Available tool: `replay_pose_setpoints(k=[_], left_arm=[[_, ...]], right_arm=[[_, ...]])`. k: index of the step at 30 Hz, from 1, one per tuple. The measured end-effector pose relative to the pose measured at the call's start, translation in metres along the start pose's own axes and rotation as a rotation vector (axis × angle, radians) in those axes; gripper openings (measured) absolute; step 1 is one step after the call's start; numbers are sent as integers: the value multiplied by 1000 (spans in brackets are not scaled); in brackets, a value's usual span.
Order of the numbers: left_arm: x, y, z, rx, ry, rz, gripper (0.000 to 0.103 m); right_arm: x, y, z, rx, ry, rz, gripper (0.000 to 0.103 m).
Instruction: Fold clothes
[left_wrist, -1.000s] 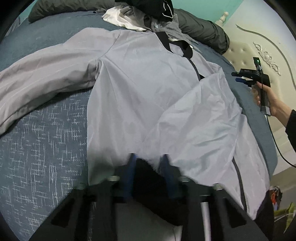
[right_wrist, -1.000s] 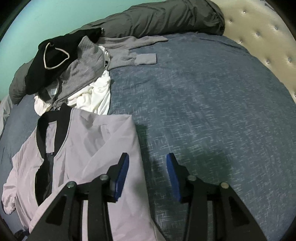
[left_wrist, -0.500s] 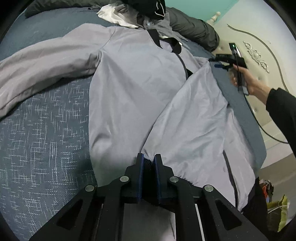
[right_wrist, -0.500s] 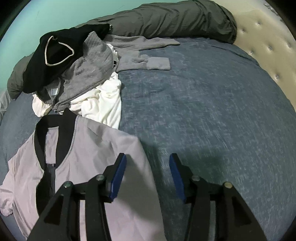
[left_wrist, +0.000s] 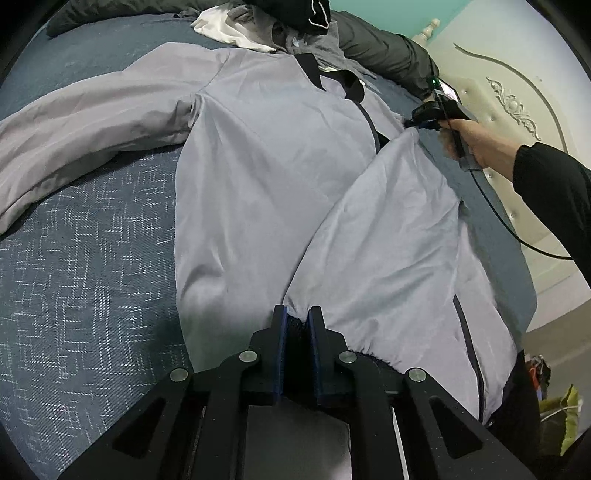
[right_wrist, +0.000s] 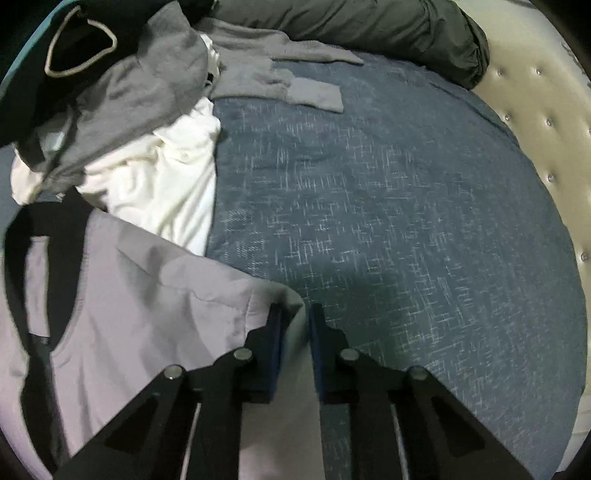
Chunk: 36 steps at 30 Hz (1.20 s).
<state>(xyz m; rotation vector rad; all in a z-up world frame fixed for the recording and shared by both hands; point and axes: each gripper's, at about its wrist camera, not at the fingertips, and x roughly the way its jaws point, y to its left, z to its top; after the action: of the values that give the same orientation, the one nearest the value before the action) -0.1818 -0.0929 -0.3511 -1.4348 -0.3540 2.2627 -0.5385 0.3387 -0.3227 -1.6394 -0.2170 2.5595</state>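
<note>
A light grey zip jacket (left_wrist: 266, 177) with a black collar and dark hem lies face up on the blue bedspread (left_wrist: 92, 277). Its right front panel is folded across the body. My left gripper (left_wrist: 296, 314) is shut on the dark hem at the bottom edge. My right gripper (right_wrist: 295, 314) is closing, and the jacket's shoulder edge (right_wrist: 229, 295) is pinched between its blue pads. In the left wrist view a hand holds that right gripper (left_wrist: 413, 122) at the jacket's shoulder, below the collar.
A heap of clothes (right_wrist: 122, 96), grey, black and white, lies just beyond the collar. A dark rolled duvet (right_wrist: 369, 26) runs along the far edge, next to a padded cream headboard (right_wrist: 535, 129). The jacket's left sleeve (left_wrist: 74, 129) stretches out sideways.
The right gripper travelled to the jacket's shoulder and its jaws closed from wide open onto the fabric. The left jaws narrowed onto the hem, and that camera moved in slightly.
</note>
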Motion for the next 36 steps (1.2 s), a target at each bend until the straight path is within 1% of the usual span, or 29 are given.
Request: replay_pose_setpoints(k=[1, 3, 5, 10, 11, 14, 16, 18, 23, 24, 25, 27, 30, 33, 36], left_arm=[[1, 0, 0, 2, 2, -2, 13], [2, -2, 0, 6, 4, -2, 13], [7, -4, 2, 11, 9, 3, 13], [11, -6, 3, 5, 10, 4, 13], [11, -5, 2, 4, 10, 4, 13], [13, -6, 4, 4, 10, 5, 13], [14, -6, 5, 3, 8, 5, 13], [12, -4, 3, 2, 7, 6, 13], [14, -6, 4, 2, 5, 11, 14], [13, -5, 4, 1, 7, 12, 15], [14, -4, 5, -2, 9, 13, 16], [16, -3, 6, -7, 15, 14, 16], [16, -1, 5, -7, 19, 19, 17], [19, -4, 7, -7, 15, 23, 17], [19, -4, 6, -16, 11, 24, 17]], right_arm=[[1, -1, 1, 3, -10, -19, 12], [3, -12, 3, 59, -19, -6, 12], [3, -20, 5, 120, -35, 41, 12], [-16, -36, 11, 208, -133, 172, 15], [-19, -39, 11, 220, -147, 177, 17], [-32, -52, 6, 233, -198, 222, 17], [-32, -55, -3, 222, -184, 227, 17], [-27, -53, -12, 211, -150, 251, 17], [-3, -37, -27, 154, -73, 281, 17], [1, -35, -28, 151, -62, 273, 17], [0, -38, -29, 159, -75, 265, 17], [-6, -44, -31, 182, -113, 250, 17], [-28, -60, -42, 209, -163, 304, 17], [-54, -68, -68, 177, -173, 376, 17], [-74, -64, -110, 102, -136, 405, 17]])
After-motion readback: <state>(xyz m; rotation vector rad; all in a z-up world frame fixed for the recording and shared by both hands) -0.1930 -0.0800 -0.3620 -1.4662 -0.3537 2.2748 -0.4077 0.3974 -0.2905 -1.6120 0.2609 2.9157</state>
